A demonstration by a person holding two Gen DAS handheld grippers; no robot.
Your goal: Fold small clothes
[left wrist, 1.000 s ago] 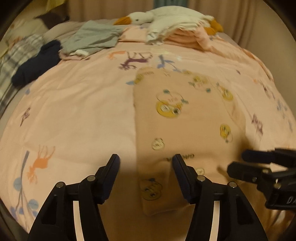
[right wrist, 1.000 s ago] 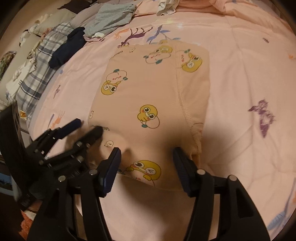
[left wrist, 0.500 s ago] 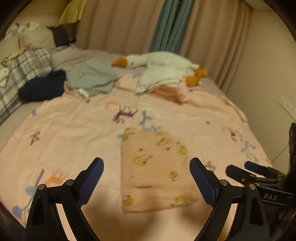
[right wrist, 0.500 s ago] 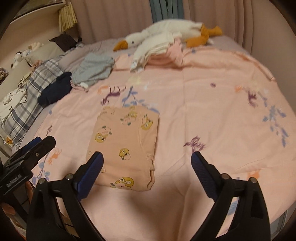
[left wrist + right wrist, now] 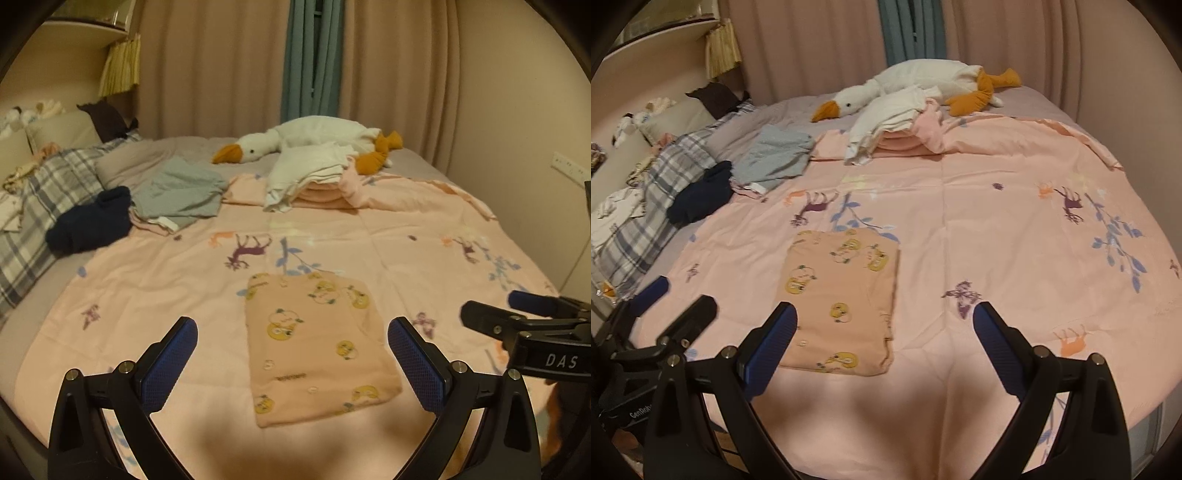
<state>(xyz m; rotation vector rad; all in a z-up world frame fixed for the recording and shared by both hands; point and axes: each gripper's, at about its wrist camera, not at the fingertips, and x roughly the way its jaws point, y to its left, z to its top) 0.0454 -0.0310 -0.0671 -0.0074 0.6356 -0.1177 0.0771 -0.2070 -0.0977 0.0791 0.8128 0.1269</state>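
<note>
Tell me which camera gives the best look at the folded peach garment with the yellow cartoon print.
The left wrist view: the folded peach garment lies centred between the open fingers, all four edges unobstructed. The right wrist view shows the garment too, but off to the left, with a finger covering its near left corner.

Left gripper [image 5: 291,354], right gripper [image 5: 884,332]: black frames, blue textured pads, silver screws; white "DAS" lettering on right one's side.

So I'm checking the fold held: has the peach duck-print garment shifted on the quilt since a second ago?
No. The peach garment lies with its far edge just below the quilt's purple deer print, as before.
</note>
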